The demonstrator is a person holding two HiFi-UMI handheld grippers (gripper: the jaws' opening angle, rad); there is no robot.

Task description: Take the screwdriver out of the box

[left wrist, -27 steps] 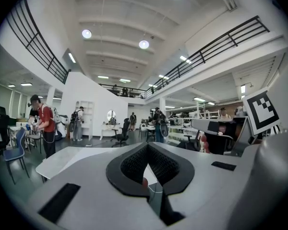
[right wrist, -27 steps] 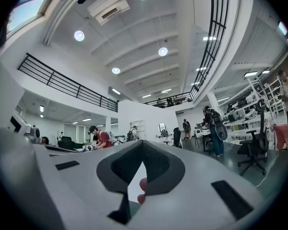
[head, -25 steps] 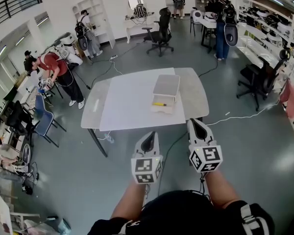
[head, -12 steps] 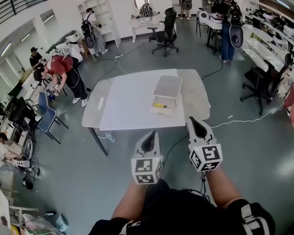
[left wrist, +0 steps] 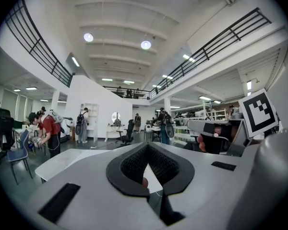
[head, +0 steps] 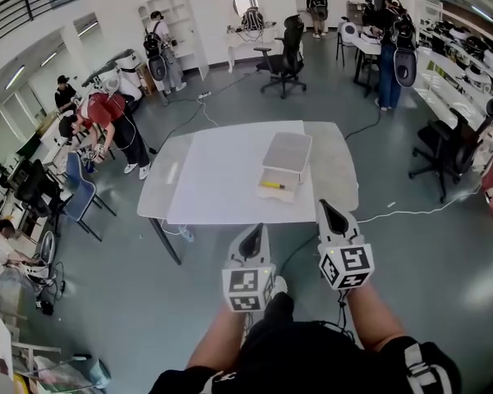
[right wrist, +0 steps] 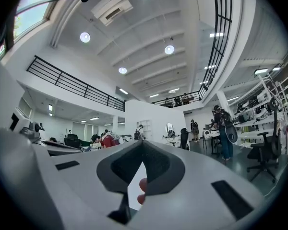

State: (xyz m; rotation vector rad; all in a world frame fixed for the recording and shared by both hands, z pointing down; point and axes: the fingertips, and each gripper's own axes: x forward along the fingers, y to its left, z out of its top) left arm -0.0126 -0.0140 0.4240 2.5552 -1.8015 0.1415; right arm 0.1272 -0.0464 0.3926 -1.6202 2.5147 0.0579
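An open white box [head: 281, 171] stands on the right half of a white table [head: 222, 183], its lid [head: 287, 152] tipped back. A yellow-handled screwdriver [head: 270, 185] lies in the box's near tray. My left gripper [head: 251, 236] and right gripper [head: 327, 209] are held side by side over the floor, short of the table's near edge and well away from the box. Both are shut with nothing between their jaws. In the left gripper view the left gripper [left wrist: 148, 146] points level at the table; in the right gripper view the right gripper [right wrist: 143, 143] points the same way.
A black office chair [head: 445, 150] stands right of the table, a blue chair [head: 76, 199] to its left. A white cable [head: 411, 212] runs over the floor at the right. Several people work at benches around the room; one bends over at the left [head: 103, 113].
The table and box have drawn a little nearer in the head view. Both grippers keep their places in the frame and stay shut.
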